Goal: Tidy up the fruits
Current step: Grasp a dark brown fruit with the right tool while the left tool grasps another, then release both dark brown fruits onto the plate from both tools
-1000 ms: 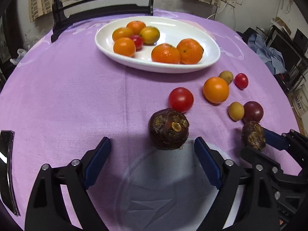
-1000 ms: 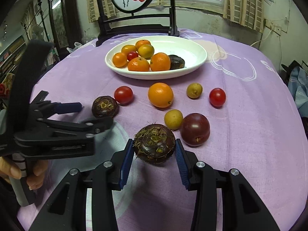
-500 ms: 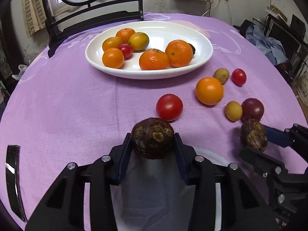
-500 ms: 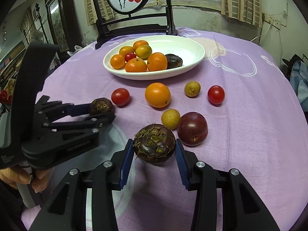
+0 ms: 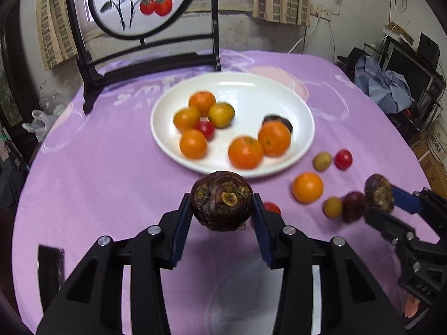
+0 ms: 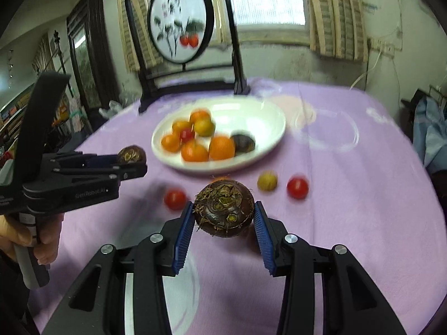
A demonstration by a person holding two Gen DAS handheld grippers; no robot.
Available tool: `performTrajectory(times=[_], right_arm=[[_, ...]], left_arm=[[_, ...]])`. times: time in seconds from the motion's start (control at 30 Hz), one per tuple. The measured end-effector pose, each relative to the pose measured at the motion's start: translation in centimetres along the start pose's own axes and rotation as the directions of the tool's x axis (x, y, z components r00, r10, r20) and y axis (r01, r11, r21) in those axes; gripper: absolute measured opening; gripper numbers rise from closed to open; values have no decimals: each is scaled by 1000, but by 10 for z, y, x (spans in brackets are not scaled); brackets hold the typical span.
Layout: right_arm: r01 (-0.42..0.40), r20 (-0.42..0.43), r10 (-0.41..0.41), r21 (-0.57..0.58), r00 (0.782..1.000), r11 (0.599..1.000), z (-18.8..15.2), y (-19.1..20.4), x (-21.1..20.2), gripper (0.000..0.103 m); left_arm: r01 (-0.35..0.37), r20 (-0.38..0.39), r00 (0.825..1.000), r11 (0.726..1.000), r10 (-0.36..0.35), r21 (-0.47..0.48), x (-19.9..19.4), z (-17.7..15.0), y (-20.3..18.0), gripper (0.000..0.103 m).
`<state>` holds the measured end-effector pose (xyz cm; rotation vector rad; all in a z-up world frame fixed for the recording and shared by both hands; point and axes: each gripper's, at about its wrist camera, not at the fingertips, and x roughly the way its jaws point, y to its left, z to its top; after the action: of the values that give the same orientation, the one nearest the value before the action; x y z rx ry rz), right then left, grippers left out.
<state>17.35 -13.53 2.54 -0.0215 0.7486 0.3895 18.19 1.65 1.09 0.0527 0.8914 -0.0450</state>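
I've got a dark, rough-skinned fruit in each tool. The left gripper [image 5: 222, 209] has its jaws pinching one dark round fruit [image 5: 222, 205], stem scars facing the camera, held up off the purple tabletop [image 5: 97, 173]. The right gripper [image 6: 223, 217] is doing the same, jaws closed on a second dark fruit [image 6: 224, 208] with dry fibres round its crown, also clear of the cloth. Both fruits are near-round, so no long axis to worry about. What matters is where the white plate [image 5: 303, 111] lies: straight ahead of both sets of jaws, toward the far edge of the tabletop, in front of the standing screen. From the left wrist view the plate's near rim sits just beyond my fruit, almost directly in line, so I judge the left hand the nearer one and likely first to deliver. From the right wrist view the plate is ahead and slightly left, with a red tomato [image 6: 175, 199] and a small yellow-green fruit [image 6: 267, 182] lying on the cloth between me and the rim. On the plate the oranges [image 5: 245, 152] crowd the near and left part, with a dark fruit already behind them; the bare white is on the far right side, so I reckon that's the landing spot. The right hand should reach over the loose fruit without dipping low. Picture is smeared with motion, so fine contact at the pads I can't judge closely.
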Motion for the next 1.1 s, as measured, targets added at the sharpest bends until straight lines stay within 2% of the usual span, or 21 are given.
performTrajectory(times=[0.07, 0.17, 0.27, 0.43, 0.57, 0.67, 0.7, 0.8, 0.83, 0.87, 0.9, 1.0, 1.1], right_arm=[[7, 26, -7, -12, 1000, 1000, 17, -1, 3, 44], [2, 22, -2, -25, 1000, 1000, 44, -1, 22, 44], [1, 0, -1, -33, 1000, 999, 68, 1, 49, 44], [27, -65, -29, -32, 997, 999, 94, 0, 98, 44], [35, -136, -37, -16, 990, 999, 103, -4, 135, 44], [52, -192, -52, -5, 980, 999, 104, -5, 156, 44], [54, -198, -53, -2, 979, 999, 103, -5, 158, 44], [64, -159, -62, 9, 985, 998, 102, -5, 150, 54], [61, -149, -58, 15, 987, 998, 102, -6, 145, 55], [54, -140, -50, 25, 989, 998, 101, -8, 139, 55], [51, -133, -46, 36, 990, 998, 100, -10, 134, 55], [23, -106, -15, 81, 994, 996, 92, -21, 113, 61], [9, -80, 2, 135, 997, 991, 78, -31, 92, 65]], left_arm=[[-4, 28, 1000, 1000, 4, -3, -1, 13, 6, 42], [-11, 53, 999, 999, 13, -35, 8, 34, 18, 42], [4, 39, 999, 998, -2, -61, 26, 51, 27, 42], [-21, 1, 1000, 998, 21, -61, 64, 69, 34, 42], [-11, -41, 999, 997, 8, -73, 89, 73, 38, 42], [-22, -40, 999, 997, 19, -77, 95, 73, 37, 42], [-22, -39, 999, 997, 19, -79, 95, 72, 36, 42], [-7, -41, 999, 994, 3, -110, 93, 72, 38, 43], [1, -37, 999, 992, -6, -123, 91, 72, 39, 44], [11, -24, 1000, 992, -15, -129, 85, 72, 39, 53], [16, -6, 1000, 992, -17, -128, 79, 72, 39, 67], [24, 60, 998, 990, -15, -137, 54, 68, 38, 86], [76, 98, 993, 981, -59, -176, 29, 53, 39, 91]])
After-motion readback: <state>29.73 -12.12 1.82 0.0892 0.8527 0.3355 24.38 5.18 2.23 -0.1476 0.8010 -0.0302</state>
